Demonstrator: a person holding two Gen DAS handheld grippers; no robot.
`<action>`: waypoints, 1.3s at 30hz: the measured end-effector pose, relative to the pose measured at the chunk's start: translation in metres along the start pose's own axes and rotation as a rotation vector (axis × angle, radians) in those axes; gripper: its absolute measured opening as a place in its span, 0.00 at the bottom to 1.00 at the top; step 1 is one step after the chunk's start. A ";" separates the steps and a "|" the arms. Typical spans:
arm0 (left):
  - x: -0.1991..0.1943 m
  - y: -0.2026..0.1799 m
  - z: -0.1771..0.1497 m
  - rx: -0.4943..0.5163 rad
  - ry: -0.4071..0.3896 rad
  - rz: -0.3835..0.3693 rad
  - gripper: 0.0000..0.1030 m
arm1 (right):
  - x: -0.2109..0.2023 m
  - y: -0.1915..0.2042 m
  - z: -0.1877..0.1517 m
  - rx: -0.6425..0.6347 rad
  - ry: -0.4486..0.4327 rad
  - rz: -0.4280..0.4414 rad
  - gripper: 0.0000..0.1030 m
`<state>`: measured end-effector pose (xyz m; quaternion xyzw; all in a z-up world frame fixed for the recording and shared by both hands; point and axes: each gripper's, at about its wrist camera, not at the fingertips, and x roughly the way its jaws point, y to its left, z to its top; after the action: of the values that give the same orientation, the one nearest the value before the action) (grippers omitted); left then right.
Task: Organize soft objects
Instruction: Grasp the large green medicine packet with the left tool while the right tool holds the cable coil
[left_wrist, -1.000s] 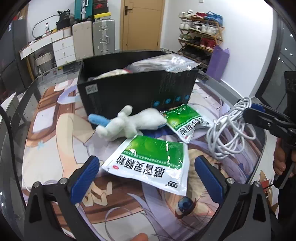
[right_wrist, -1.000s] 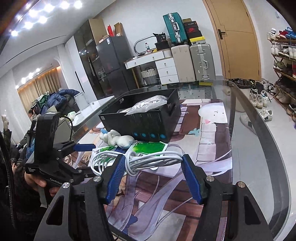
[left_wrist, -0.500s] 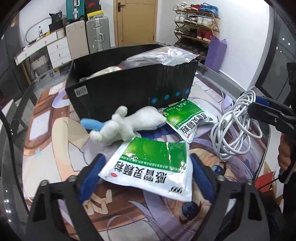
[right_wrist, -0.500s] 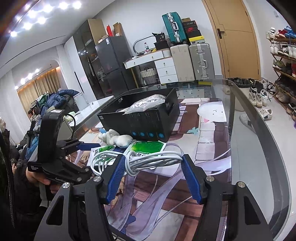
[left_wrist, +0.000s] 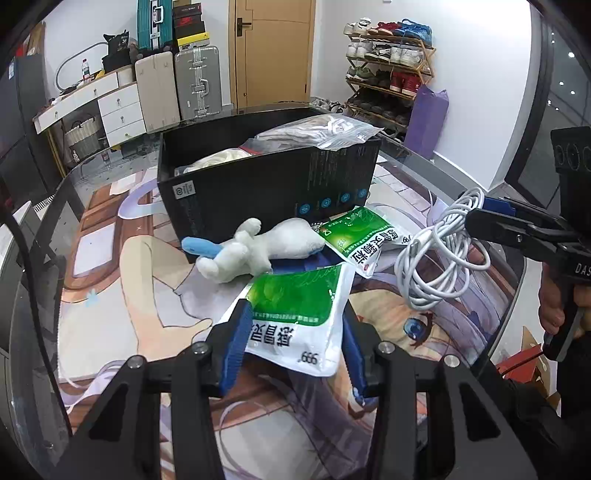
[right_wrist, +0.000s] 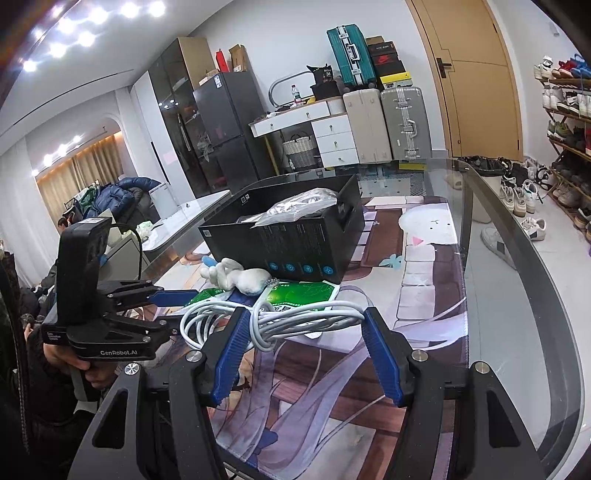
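Left tool (left_wrist: 295, 334) just closed, pinching glossy green-white sachet (left_wrist: 295, 317). Right tool (right_wrist: 306, 347) clamps coiled white cable (right_wrist: 273, 317). Fuzzy plush toy (left_wrist: 255, 249); matte black box (left_wrist: 266, 188); printed mat on glass worktop (right_wrist: 517, 295).

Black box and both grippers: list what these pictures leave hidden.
- Box floor, both views: its wall and a plastic bag hide it.
- Second sachet, left view: the plush covers one corner.
- Held sachet, right view: left gripper and cable hide the grip.
- Right gripper, left view: the cable covers its tips.

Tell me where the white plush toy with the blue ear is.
In the left wrist view the white plush toy lies mid-frame on the printed mat, against the black box's front wall, between it and the green-and-white pouch in the left gripper.
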<state>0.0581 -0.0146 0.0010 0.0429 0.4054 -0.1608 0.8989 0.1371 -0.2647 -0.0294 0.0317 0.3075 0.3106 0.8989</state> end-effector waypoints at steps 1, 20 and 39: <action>0.000 0.001 -0.001 0.001 0.002 0.001 0.44 | 0.000 0.001 0.000 -0.002 0.001 -0.001 0.61; 0.005 0.025 0.009 -0.048 0.012 -0.040 0.85 | -0.001 0.003 0.000 -0.005 0.004 0.002 0.61; 0.013 0.004 0.002 0.032 0.063 -0.020 0.76 | 0.002 0.003 -0.003 -0.007 0.012 0.007 0.61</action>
<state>0.0685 -0.0143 -0.0075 0.0583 0.4312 -0.1747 0.8832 0.1351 -0.2613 -0.0317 0.0276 0.3117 0.3153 0.8959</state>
